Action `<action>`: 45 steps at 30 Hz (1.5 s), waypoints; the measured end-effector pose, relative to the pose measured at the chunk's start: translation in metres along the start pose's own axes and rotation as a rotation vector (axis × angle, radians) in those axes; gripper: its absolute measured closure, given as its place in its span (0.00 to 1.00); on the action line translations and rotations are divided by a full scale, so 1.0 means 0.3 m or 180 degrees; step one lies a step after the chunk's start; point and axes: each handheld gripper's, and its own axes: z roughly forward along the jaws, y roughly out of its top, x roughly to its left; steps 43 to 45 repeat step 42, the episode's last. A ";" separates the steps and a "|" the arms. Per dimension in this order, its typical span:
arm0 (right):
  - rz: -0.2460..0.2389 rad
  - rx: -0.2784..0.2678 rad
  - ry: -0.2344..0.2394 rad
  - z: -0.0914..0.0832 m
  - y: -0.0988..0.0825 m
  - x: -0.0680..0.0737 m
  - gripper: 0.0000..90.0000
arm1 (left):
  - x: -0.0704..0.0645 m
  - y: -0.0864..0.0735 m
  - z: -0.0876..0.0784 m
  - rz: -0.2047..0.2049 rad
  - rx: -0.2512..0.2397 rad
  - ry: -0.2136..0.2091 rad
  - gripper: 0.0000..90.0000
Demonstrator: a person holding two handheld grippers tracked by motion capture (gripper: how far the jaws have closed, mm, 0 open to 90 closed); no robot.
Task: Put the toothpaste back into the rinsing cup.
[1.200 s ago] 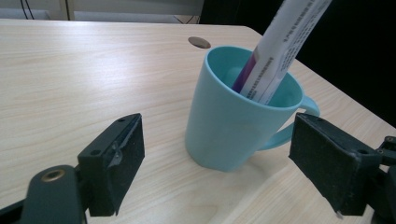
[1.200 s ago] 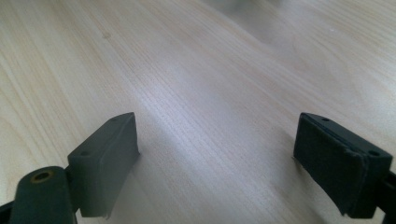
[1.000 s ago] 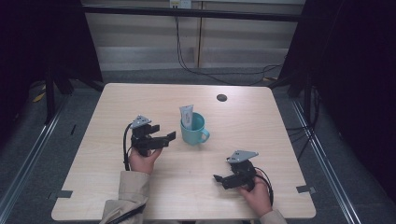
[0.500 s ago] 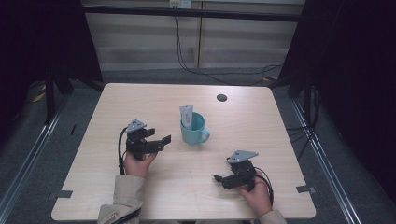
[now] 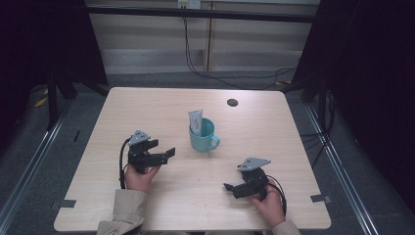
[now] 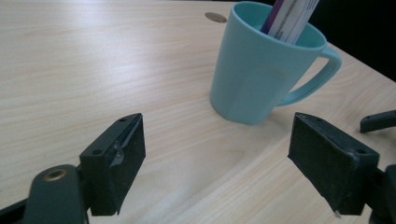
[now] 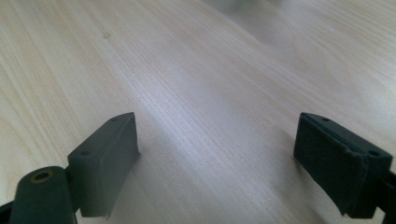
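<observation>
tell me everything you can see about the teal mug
The teal mug looks like matte plastic or ceramic, slightly tapered, with one loop handle pointing toward the person's right. It stands upright near the middle of the table. A white tube leans inside it. Neither gripper touches it.

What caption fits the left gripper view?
Open left hand-held gripper faces a teal mug holding a toothpaste tube.
</observation>
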 end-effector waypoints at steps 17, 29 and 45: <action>0.0000 -0.0002 -0.0001 0.000 0.000 0.000 0.14 | -0.004 -0.061 -0.004 0.0301 0.0385 0.0151 0.21; -0.0003 0.0001 0.0002 0.000 0.000 0.000 0.14 | -0.009 -0.088 0.006 0.0439 0.0571 0.0217 0.21; -0.0003 0.0001 0.0002 0.000 0.000 0.000 0.14 | -0.003 -0.107 0.007 0.0524 0.0695 0.0261 0.22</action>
